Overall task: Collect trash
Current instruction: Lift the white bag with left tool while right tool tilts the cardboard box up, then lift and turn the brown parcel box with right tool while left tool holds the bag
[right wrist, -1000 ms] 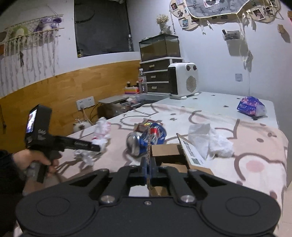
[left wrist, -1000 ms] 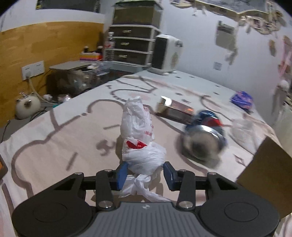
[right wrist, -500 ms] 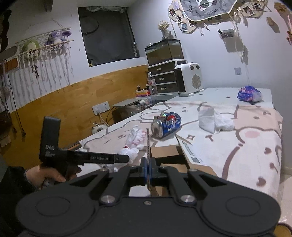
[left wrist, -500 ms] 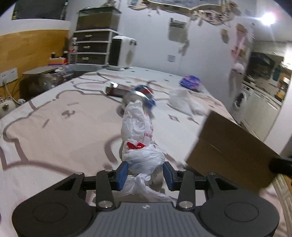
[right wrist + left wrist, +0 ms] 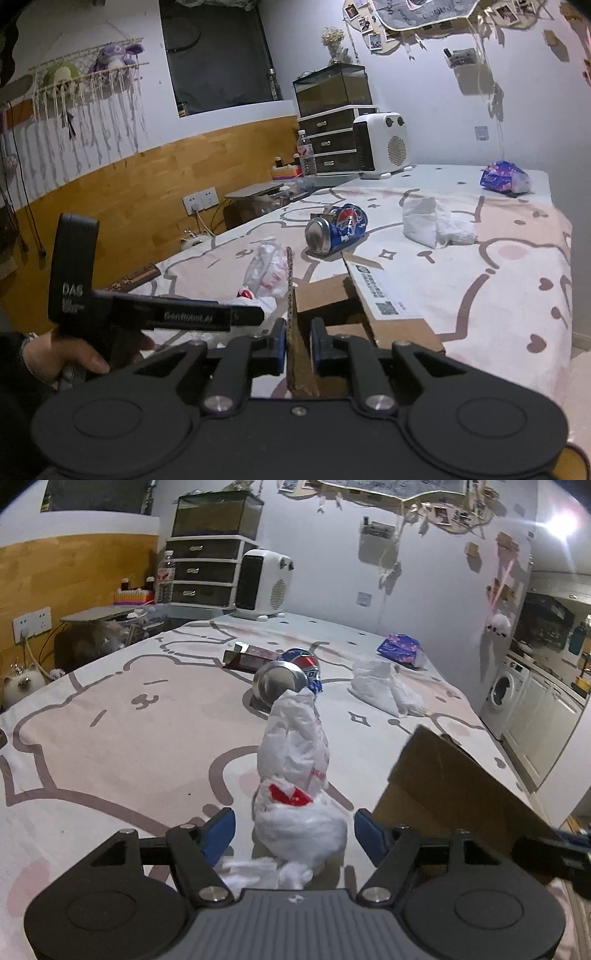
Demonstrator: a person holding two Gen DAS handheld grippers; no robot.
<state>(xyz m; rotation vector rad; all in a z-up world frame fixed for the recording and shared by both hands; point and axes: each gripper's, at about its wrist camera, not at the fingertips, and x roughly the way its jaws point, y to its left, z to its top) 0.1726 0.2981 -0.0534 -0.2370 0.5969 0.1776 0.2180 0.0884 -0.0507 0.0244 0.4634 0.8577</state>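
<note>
Both tongs opening: left gripper (image 5: 294,830) wide around untouched plastic bag (image 5: 295,775), right gripper (image 5: 298,341) astride cardboard box flap (image 5: 295,332).

Two close wrist views, shared bed (image 5: 110,716)

The right tongs (image 5: 298,341) straddle a cardboard box (image 5: 373,314) flap, jaws opening. Beyond lie a plastic bag (image 5: 267,273), soda can (image 5: 334,229) and tissue (image 5: 432,221) on the bed (image 5: 517,277). A hand (image 5: 70,354) holds the left tongs (image 5: 258,314).
</note>
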